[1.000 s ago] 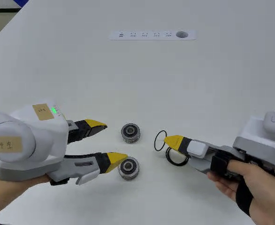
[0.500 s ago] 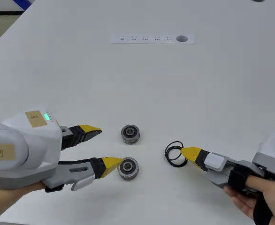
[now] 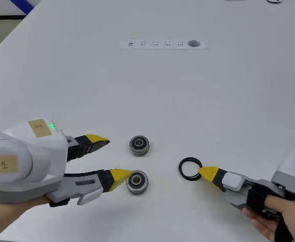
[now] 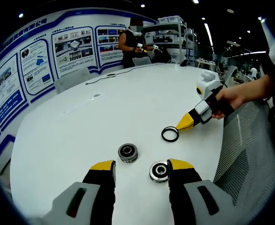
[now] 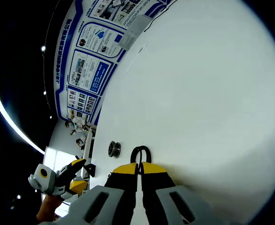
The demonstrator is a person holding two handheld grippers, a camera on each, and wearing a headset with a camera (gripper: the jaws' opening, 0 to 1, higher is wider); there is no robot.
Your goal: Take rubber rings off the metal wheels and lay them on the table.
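Observation:
Two small metal wheels with dark rims lie on the white table, the far wheel and the near wheel. My left gripper is open, and its near fingertip touches the near wheel. A black rubber ring lies flat right of the wheels; it looks doubled, as if one ring lies on another. My right gripper is shut, its tips on the ring's near edge.
A white power strip is set into the table at the far side. The table's left edge runs off to the far left. A mesh chair stands beside the table, and a person stands at its far end.
The right gripper has drawn back toward me. The ring it held upright in the air a second ago now lies flat on the table by the earlier ring. The left gripper has hardly moved.

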